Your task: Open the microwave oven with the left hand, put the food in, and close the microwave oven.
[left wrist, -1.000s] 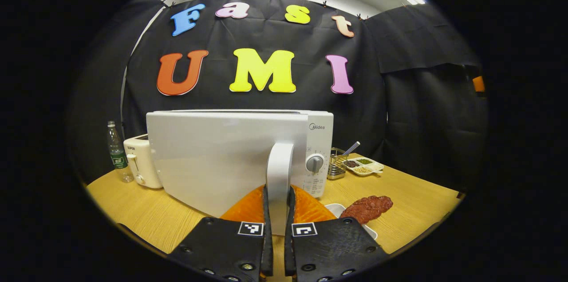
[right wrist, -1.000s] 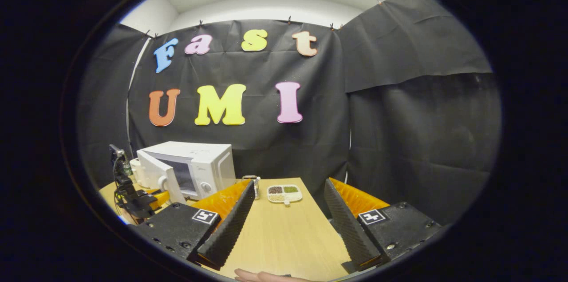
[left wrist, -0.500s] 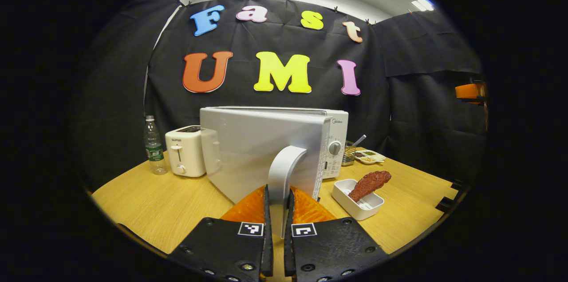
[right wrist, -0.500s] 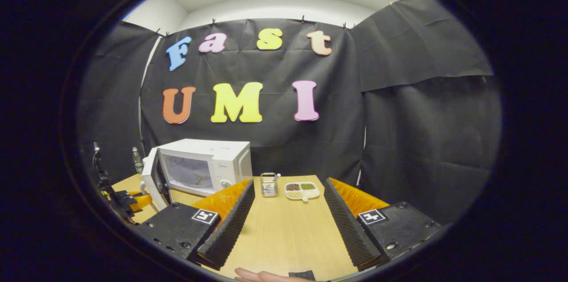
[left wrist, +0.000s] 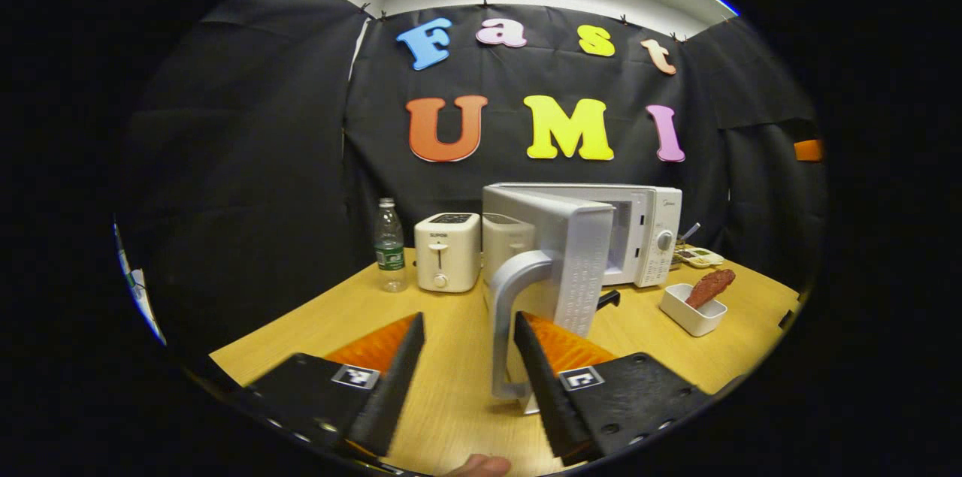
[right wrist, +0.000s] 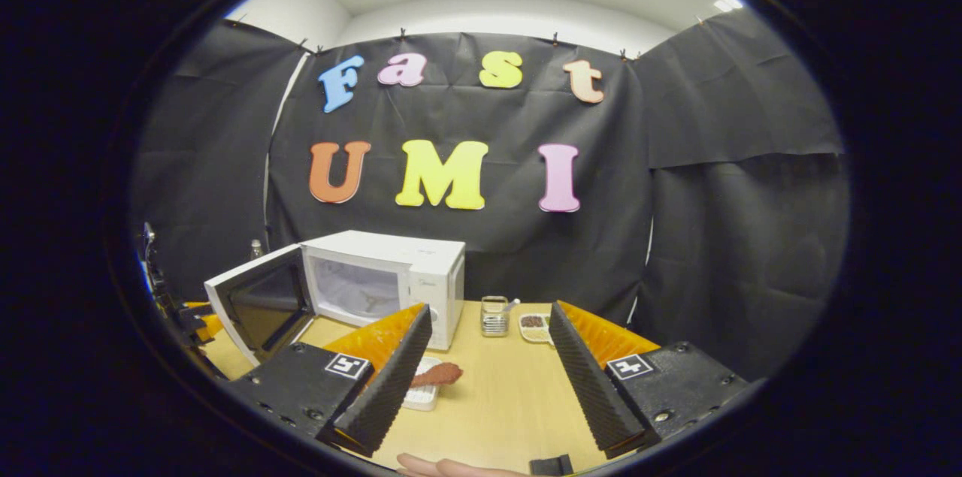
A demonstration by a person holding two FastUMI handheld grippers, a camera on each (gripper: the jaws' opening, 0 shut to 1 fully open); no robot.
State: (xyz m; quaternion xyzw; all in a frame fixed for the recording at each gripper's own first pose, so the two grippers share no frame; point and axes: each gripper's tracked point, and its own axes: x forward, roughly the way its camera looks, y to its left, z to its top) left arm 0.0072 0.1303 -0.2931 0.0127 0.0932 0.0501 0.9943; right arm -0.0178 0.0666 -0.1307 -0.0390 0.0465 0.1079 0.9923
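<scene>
Left gripper view: your left gripper (left wrist: pixel 466 357) is spread, the door handle (left wrist: pixel 511 312) standing between its fingers with neither pressing, and the microwave (right wrist: pixel 391 274) door (left wrist: pixel 560 267) swung wide open. The food (left wrist: pixel 710 285), a reddish-brown slab propped in a small white dish (left wrist: pixel 688 312) near the bench's right edge, looks soft and light. With your right gripper (right wrist: pixel 485 364) also spread, take it across the middle, gently, or lift the stiff dish by its rim.

Black cloth walls (right wrist: pixel 721 184), wooden table (right wrist: pixel 496 394)
</scene>
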